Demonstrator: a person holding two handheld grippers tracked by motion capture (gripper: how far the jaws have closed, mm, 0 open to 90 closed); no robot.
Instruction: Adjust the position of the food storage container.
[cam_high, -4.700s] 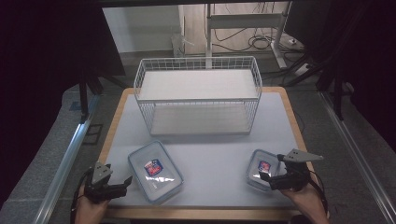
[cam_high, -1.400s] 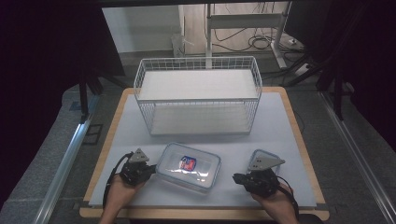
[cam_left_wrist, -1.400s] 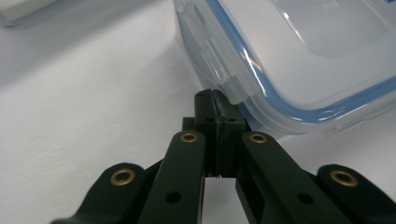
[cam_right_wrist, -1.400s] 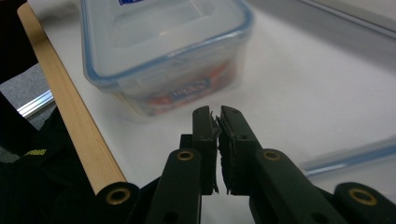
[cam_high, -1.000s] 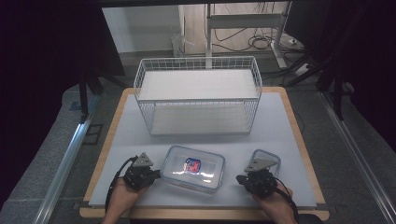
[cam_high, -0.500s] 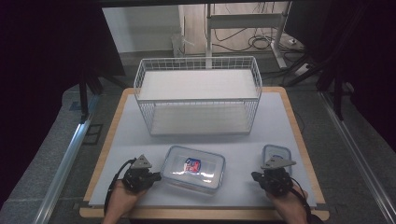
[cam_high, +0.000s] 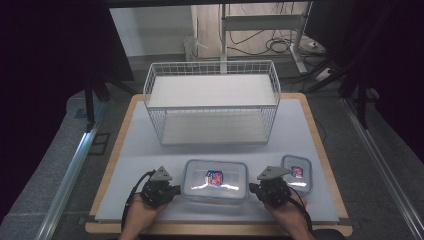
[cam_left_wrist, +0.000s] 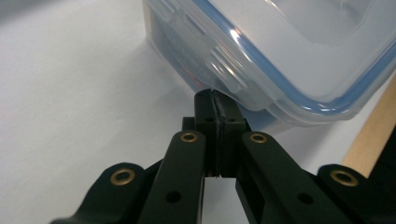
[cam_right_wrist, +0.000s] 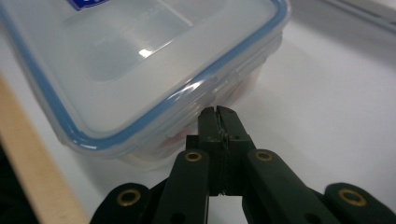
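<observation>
step: bracing large container (cam_high: 215, 180) at worktop (cam_high: 150, 150) front edge | left gripper (cam_high: 172, 190), right gripper (cam_high: 256, 188): jaws together, empty, at its ends | next: squeeze inward, lift toward wire basket (cam_high: 212, 102)

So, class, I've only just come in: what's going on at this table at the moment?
A person holds a hand-held gripper in each hand at the two ends of a large lidded plastic box near the front of the table. The left hand-held gripper and the right hand-held gripper are both shut, tips set against the box's ends. A smaller box sits to the right, and a wire basket stands behind.
</observation>
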